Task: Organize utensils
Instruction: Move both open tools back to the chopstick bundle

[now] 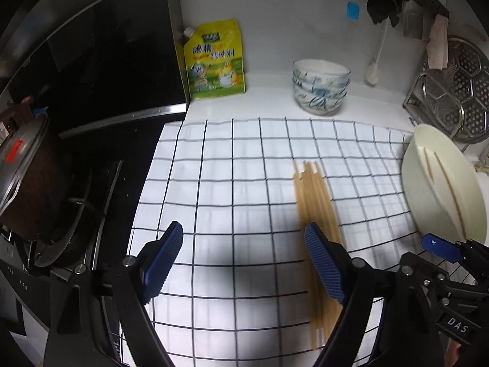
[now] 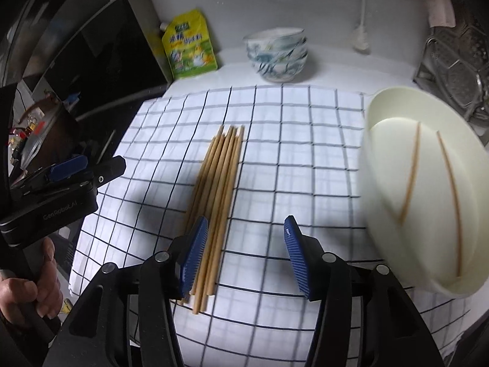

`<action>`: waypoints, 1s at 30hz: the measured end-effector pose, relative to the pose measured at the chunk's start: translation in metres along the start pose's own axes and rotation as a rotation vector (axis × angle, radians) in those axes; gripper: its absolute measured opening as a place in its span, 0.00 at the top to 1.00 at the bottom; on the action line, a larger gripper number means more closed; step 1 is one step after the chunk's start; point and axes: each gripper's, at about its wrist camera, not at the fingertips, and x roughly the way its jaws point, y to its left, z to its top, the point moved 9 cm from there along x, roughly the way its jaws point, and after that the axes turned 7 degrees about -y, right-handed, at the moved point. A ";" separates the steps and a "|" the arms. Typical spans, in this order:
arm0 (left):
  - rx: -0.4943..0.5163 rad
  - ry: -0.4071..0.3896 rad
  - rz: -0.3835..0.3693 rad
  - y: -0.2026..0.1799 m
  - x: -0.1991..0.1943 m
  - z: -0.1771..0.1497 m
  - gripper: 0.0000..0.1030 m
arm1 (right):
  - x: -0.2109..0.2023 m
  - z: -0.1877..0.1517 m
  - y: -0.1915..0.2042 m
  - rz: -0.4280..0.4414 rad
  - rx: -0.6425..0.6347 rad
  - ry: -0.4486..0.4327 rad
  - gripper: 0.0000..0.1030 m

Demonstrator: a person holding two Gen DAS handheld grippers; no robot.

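Lying in a tight bundle on the checked cloth (image 2: 305, 128), the wooden chopsticks (image 2: 218, 180) run lengthwise away from me, their far ends slightly uneven, roughly in the middle of the cloth. I see two more chopsticks (image 2: 412, 171) inside the cream tub (image 2: 394, 110) at the cloth's right edge; the tub appears tilted with its opening toward my cameras, and the pair inside lie apart from each other. My right gripper (image 2: 243, 253) hovers over the near end of the bundle with its jaws spread wide and nothing between them; its left pad sits just above the bundle's near ends, though I cannot tell whether it touches them. My left gripper (image 1: 244, 260) is likewise spread open and empty, positioned to the left of the bundle, with its right pad overlapping the chopsticks (image 1: 318, 214) in that view. From the right wrist I can see the left gripper's body at the cloth's left edge, held in a hand (image 2: 27, 287). Behind the cloth, on the white counter (image 1: 269, 101), stand stacked patterned bowls (image 1: 321, 88) and, further left against the wall, a yellow seasoning pouch (image 1: 214, 61). A metal rack with a perforated steamer plate (image 1: 458, 91) sits in the right corner, and a dark stove with a lidded pot (image 1: 27, 180) lies to the left.
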 end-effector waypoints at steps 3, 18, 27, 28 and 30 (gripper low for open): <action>0.014 0.024 -0.017 0.003 0.013 -0.014 0.22 | 0.018 -0.012 0.004 -0.024 0.001 0.032 0.49; 0.023 0.110 -0.076 -0.001 0.043 -0.050 0.21 | 0.063 -0.031 0.005 -0.103 -0.012 0.099 0.49; 0.006 0.128 -0.093 -0.005 0.048 -0.055 0.21 | 0.065 -0.031 0.007 -0.139 -0.068 0.100 0.49; 0.004 0.130 -0.096 -0.006 0.048 -0.056 0.21 | 0.065 -0.031 0.005 -0.137 -0.061 0.100 0.49; 0.005 0.132 -0.104 -0.010 0.048 -0.057 0.21 | 0.065 -0.032 0.002 -0.139 -0.051 0.101 0.49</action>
